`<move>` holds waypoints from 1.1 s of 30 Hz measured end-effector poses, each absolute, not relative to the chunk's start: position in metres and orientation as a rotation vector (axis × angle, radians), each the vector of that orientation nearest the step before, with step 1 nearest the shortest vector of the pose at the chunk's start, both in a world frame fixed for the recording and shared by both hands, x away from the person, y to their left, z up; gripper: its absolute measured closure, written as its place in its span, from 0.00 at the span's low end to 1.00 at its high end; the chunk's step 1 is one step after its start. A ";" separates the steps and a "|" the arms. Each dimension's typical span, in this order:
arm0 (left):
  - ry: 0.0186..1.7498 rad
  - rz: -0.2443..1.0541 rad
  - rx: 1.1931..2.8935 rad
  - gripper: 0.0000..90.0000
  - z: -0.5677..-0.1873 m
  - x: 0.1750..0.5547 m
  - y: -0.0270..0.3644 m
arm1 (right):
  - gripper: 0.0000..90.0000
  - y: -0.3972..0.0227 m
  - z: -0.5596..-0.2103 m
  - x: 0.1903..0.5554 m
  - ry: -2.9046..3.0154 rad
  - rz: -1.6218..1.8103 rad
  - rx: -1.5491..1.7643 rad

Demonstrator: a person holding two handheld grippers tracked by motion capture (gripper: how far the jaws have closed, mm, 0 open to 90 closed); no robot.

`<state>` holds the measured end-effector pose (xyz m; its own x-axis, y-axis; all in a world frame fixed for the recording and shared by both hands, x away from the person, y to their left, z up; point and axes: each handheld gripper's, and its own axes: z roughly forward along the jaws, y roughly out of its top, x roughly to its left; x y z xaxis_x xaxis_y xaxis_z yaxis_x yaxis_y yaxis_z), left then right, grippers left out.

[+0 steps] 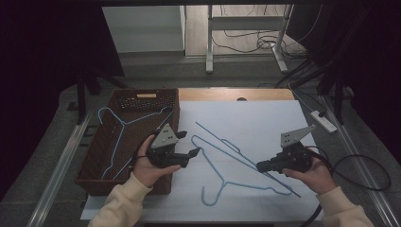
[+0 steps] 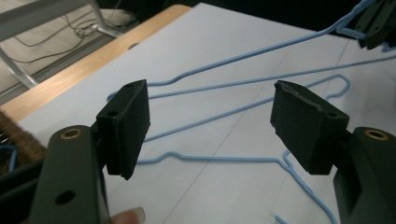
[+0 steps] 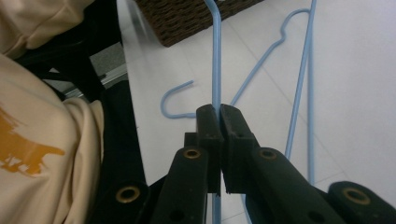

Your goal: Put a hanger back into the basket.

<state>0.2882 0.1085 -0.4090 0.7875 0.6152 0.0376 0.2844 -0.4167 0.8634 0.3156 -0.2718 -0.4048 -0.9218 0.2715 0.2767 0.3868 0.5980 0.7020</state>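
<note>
My right gripper (image 1: 260, 166) (image 3: 219, 112) is shut on the thin wire of a blue hanger (image 1: 227, 142) (image 3: 216, 56) that stretches across the white sheet (image 1: 265, 123) toward the basket. A second blue hanger (image 1: 215, 168) (image 3: 299, 93) lies flat on the sheet, its hook toward the near edge. My left gripper (image 1: 189, 143) (image 2: 210, 121) is open above the sheet beside the basket's right wall, nothing between its pads. Beyond its jaws I see both hangers' wires (image 2: 261, 51) and the right gripper (image 2: 373, 23). A third blue hanger (image 1: 118, 137) rests inside the brown wicker basket (image 1: 94, 151).
The basket takes up the table's left side, and its corner (image 3: 187, 18) appears in the right gripper view. A wooden table edge (image 1: 236, 94) borders the sheet's far side. A white power strip (image 1: 324, 120) and a black cable (image 1: 369, 165) lie at the right.
</note>
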 end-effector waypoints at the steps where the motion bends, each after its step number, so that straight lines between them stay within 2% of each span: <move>1: 0.661 0.427 2.034 0.33 -0.410 0.291 0.104 | 0.98 -0.272 -0.405 0.315 -2.679 -1.226 -0.552; 9: 0.563 0.434 2.139 0.33 -0.415 0.308 0.071 | 0.98 -0.277 -0.401 0.311 -2.643 -1.225 -0.520; 16: 0.456 0.509 2.222 0.38 -0.418 0.317 0.045 | 0.98 -0.278 -0.400 0.310 -2.617 -1.222 -0.488; 19: 0.414 0.531 2.253 0.49 -0.419 0.317 0.038 | 0.98 -0.278 -0.401 0.310 -2.612 -1.219 -0.480; 21: 0.388 0.533 2.278 0.64 -0.419 0.317 0.037 | 0.98 -0.280 -0.401 0.311 -2.606 -1.226 -0.478; 26: 0.302 0.579 2.360 0.78 -0.421 0.311 0.033 | 0.98 -0.285 -0.404 0.315 -2.601 -1.231 -0.492; 33: 0.250 0.502 2.477 0.96 -0.424 0.303 0.037 | 0.97 -0.288 -0.409 0.332 -2.679 -1.255 -0.587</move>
<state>0.3029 0.0367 -0.4243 0.9110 0.2871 0.2962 0.0633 -0.8068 0.5875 0.3321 -0.2875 -0.4086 -0.9167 0.2923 0.2723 0.3964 0.5797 0.7119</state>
